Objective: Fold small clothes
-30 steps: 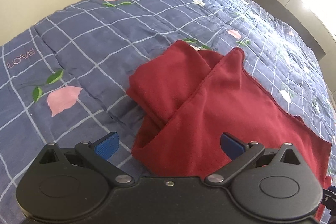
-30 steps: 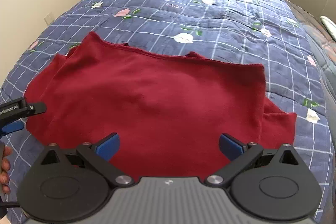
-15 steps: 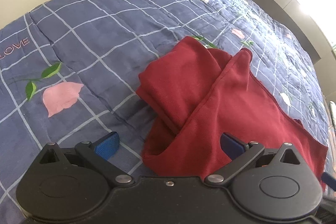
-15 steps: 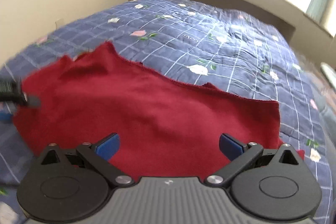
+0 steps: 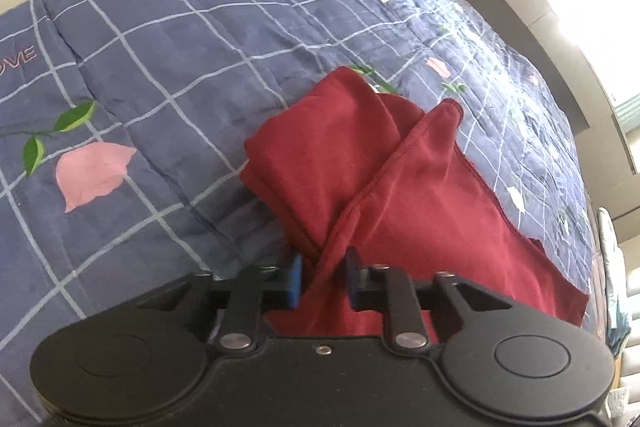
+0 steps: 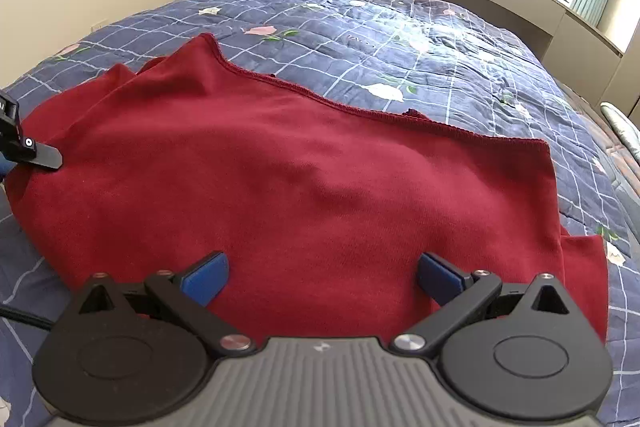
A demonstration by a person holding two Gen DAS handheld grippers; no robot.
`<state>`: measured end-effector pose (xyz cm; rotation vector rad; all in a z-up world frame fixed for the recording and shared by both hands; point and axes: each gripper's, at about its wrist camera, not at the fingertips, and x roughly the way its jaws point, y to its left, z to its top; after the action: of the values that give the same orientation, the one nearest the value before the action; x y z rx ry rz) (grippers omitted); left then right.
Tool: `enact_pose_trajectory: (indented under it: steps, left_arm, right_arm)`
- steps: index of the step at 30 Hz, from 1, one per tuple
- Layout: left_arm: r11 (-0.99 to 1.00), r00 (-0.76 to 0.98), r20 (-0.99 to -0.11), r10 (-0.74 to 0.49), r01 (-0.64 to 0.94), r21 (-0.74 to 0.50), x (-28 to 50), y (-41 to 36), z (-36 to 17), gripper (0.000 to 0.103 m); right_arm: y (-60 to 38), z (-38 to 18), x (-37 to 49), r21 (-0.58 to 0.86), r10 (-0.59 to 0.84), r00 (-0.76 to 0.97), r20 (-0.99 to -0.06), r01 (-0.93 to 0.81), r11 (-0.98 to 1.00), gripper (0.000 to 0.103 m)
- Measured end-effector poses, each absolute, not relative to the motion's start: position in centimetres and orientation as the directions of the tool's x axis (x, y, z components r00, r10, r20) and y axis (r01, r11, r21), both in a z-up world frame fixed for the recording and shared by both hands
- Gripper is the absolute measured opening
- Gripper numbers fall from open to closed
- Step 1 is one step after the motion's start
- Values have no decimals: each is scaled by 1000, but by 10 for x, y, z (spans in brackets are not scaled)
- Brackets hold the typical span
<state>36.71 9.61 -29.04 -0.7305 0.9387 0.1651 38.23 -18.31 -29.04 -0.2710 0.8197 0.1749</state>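
Left gripper (image 5: 322, 277) is closing on the red garment's (image 5: 420, 195) six-o'clock hem; right gripper (image 6: 323, 277) is hovering wide open, needing its own hold before lifting.

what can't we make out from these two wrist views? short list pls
- Left wrist view: near hem of the red garment is hidden under the left gripper body; its jaws are closing with a fabric fold between them, and pad contact can't be confirmed.
- Right wrist view: the garment's near edge is hidden behind the right gripper, whose jaws are open.
- Right wrist view: the left gripper is cut off by the left frame edge.
- Left wrist view: lettering on the quilt is cropped.
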Motion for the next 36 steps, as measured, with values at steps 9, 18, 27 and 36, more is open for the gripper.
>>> enact_pose_trajectory:
  steps: [9,18,27,36]
  left_arm:
    - [817,691,-692,-208,-266,-511,368,70,-246,10]
    - [920,725,-597,-342,128,-371,384,-3,-191,10]
    - [784,518,-632,-576,568,-250,386,-147,-183,12]
    - [749,363,-703,-612,552,-367,365,-173,-219,63]
  right_arm:
    - [-188,-287,386,-149,71,655,-752,-275,950,103]
    - [-237,-259,379,-119,51,701,-711,-192,974,103]
    - [-334,-242,340,-210,-141,691,-709,-15,978,103]
    - [-389,-244,321,-229,-224,632,-742,75,970,103]
